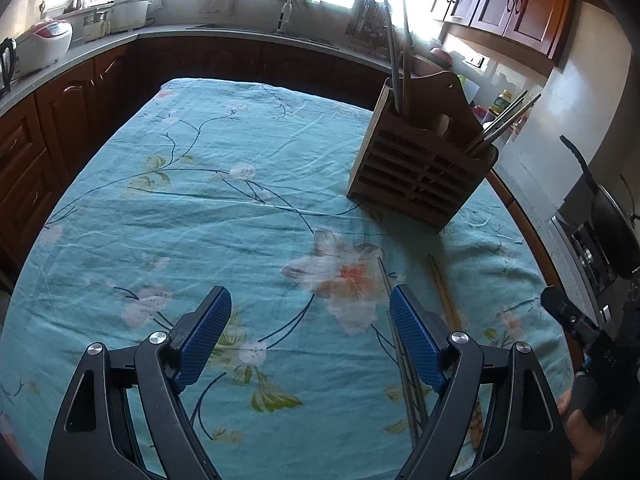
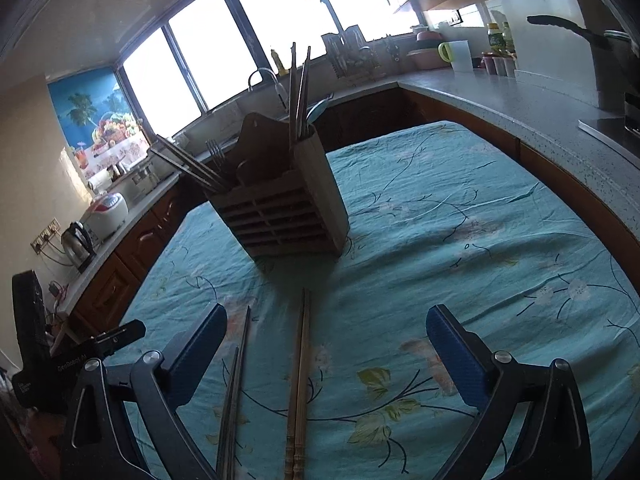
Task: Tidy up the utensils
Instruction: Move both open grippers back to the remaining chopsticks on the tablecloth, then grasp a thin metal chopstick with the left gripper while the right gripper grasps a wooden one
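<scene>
**A:** Both grippers are hovering over the surface (image 1: 240,208) with their fingers spread wide and nothing between them. The right gripper (image 2: 326,324) is facing the wooden chopsticks (image 2: 301,376), which are lying flat on the cloth and pointing toward the utensil holder (image 2: 280,216).

**B:** So the step in hand looks like picking that pair up. How is it best done?

**A:** I'd say by coming down across the pair near its middle, with one finger on each side, so both sticks are being pinched together and neither is rolling free. The metal chopsticks (image 2: 234,384) are lying just beside them to the left, so the left finger needs to be landing between the two pairs.

**B:** What is the left gripper (image 1: 310,308) seeing?

**A:** Its view is showing the holder (image 1: 420,176) from the other side, near the far right edge of the surface, and the right gripper's body at the frame's right edge. The wooden pair (image 1: 444,300) is partly hidden behind its own right finger. Only the right view is showing a fork (image 2: 216,156) standing in the holder and both pairs in clear length.
</scene>
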A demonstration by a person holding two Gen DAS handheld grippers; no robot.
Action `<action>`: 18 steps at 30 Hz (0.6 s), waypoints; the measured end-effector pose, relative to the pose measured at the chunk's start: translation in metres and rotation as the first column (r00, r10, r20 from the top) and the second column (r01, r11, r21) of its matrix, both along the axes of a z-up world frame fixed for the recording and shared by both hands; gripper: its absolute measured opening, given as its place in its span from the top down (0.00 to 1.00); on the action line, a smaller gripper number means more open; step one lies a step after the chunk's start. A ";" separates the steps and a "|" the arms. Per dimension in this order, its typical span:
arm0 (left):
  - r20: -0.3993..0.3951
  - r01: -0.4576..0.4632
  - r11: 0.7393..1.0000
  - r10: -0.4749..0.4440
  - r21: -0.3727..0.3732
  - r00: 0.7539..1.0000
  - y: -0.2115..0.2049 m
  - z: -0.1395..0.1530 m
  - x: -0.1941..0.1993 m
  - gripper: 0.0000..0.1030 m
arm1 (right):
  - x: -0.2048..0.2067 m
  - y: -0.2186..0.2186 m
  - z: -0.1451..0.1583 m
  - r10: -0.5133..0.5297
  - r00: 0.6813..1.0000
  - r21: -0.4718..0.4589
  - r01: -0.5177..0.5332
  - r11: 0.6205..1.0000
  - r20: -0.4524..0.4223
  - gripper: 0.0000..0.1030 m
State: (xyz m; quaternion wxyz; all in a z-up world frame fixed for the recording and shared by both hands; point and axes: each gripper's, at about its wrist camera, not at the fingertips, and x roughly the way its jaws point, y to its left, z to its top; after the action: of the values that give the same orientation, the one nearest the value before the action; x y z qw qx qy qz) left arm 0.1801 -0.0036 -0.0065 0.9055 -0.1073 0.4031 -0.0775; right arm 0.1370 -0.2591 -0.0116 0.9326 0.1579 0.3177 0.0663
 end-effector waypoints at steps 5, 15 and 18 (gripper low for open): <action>-0.030 0.005 1.000 -0.005 0.012 1.000 -0.003 -0.008 0.005 0.19 | 0.019 0.022 -0.022 0.054 0.992 -0.093 -0.065 0.994 -0.116 0.37; -0.085 0.025 1.000 -0.024 0.017 0.996 -0.008 -0.023 0.020 0.19 | 0.039 0.046 -0.057 0.097 0.963 -0.199 -0.149 0.969 -0.253 0.58; -0.111 0.048 0.999 -0.045 0.026 0.993 -0.015 -0.028 0.026 0.19 | 0.041 0.049 -0.057 0.093 0.961 -0.237 -0.158 0.959 -0.262 0.60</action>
State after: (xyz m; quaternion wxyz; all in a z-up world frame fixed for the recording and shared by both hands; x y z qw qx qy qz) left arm 0.2062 -0.0188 -0.0340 0.8814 -0.0893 0.4558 -0.0867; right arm 0.1775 -0.2099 -0.0691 0.8919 0.0229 0.4471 0.0641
